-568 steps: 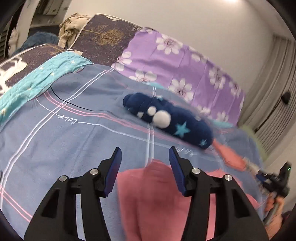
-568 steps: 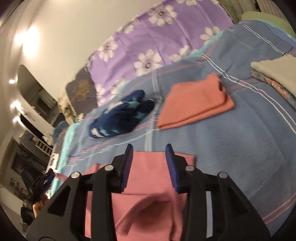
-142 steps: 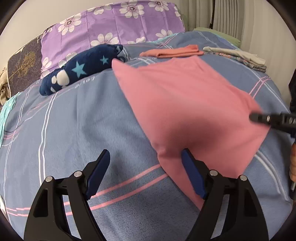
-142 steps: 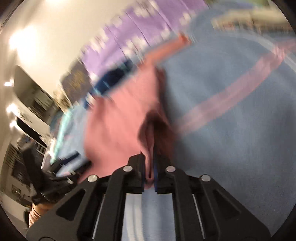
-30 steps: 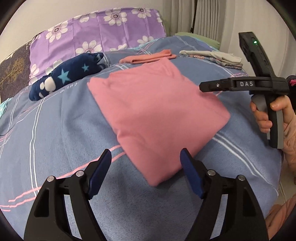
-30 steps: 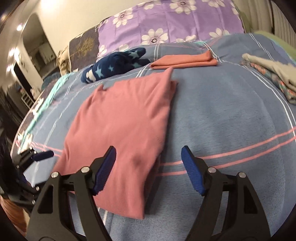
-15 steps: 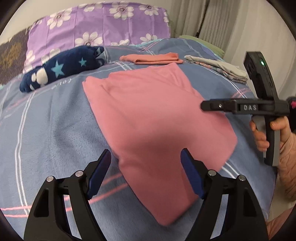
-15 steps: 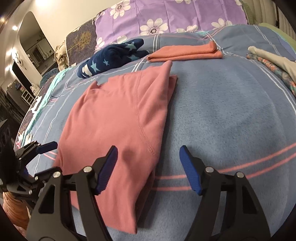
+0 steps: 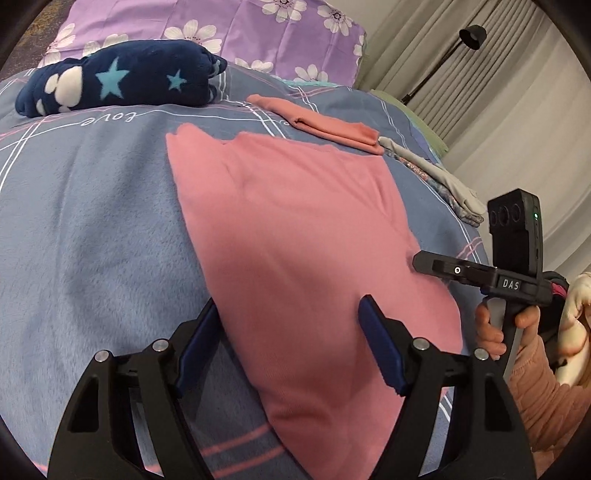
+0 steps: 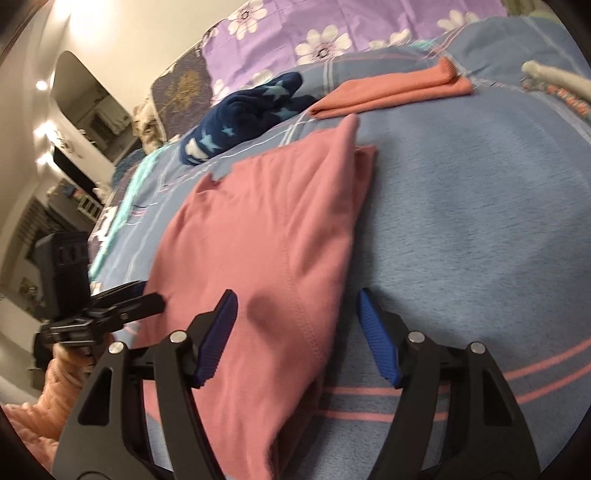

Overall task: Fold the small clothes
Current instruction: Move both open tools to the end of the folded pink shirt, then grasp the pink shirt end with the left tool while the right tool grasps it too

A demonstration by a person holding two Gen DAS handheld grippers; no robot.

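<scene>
A pink garment [image 9: 303, 236] lies folded flat on the blue blanket [image 9: 92, 229]; it also shows in the right wrist view [image 10: 258, 236]. My left gripper [image 9: 290, 339] is open and empty, its jaws straddling the garment's near left edge. My right gripper [image 10: 295, 328] is open and empty, its jaws straddling the garment's near right edge. The right gripper also shows at the garment's right side in the left wrist view [image 9: 424, 264]. The left gripper shows at the garment's left side in the right wrist view [image 10: 147, 301].
A navy star-print bundle [image 9: 118, 81] lies at the back. A folded orange cloth [image 9: 325, 127] and a grey and floral pile [image 9: 439, 181] lie back right. Purple flowered pillows [image 9: 221, 26] line the head. The bed edge is near my hands.
Both grippers have moved in closer and lower to the garment's near edge. Both stay open. The garment has not moved.
</scene>
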